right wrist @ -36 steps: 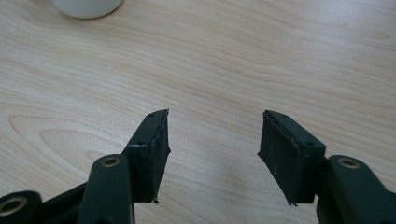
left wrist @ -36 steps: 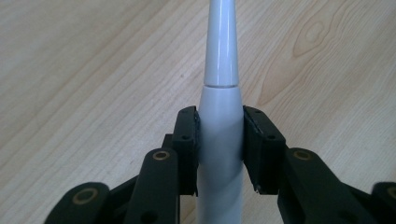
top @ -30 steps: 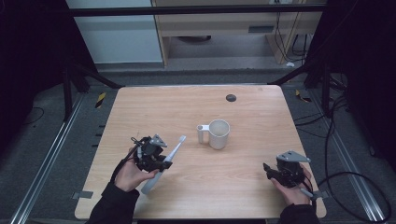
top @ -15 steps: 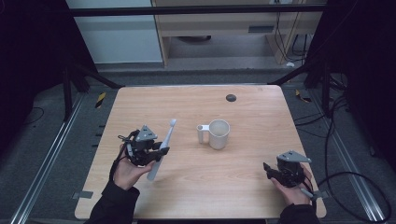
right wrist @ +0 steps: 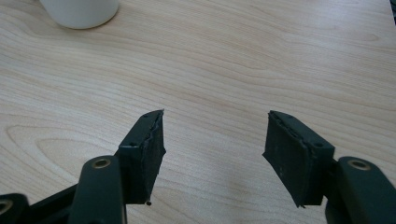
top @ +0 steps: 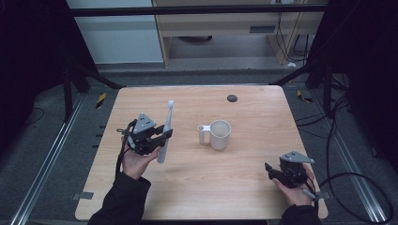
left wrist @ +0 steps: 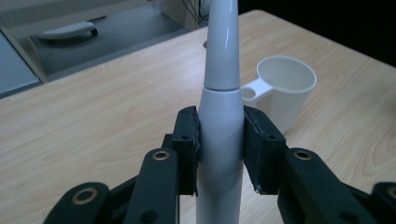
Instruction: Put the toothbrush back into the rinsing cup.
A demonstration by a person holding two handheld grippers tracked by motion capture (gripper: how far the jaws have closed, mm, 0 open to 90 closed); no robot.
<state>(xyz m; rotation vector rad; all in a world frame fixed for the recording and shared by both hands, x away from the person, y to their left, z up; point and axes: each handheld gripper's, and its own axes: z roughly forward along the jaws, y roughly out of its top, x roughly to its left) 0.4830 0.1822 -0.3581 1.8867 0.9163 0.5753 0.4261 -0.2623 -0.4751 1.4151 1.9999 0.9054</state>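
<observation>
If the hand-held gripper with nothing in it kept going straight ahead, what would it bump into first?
Probably the bare table: the right hand-held gripper tilts down at the wood. The white cup sits left of its line.

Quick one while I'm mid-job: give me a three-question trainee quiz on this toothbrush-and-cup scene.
1. True or false: the left tool is clamped on the electric toothbrush.
2. Which way does the cup handle point in the high view? A) toward the left tool B) toward the right tool C) toward the far edge
3. Fill in: the right tool's jaws stand ____ with nothing between them.

Key: 1 true; 2 A; 3 open, having just been opening over the bare table.
</observation>
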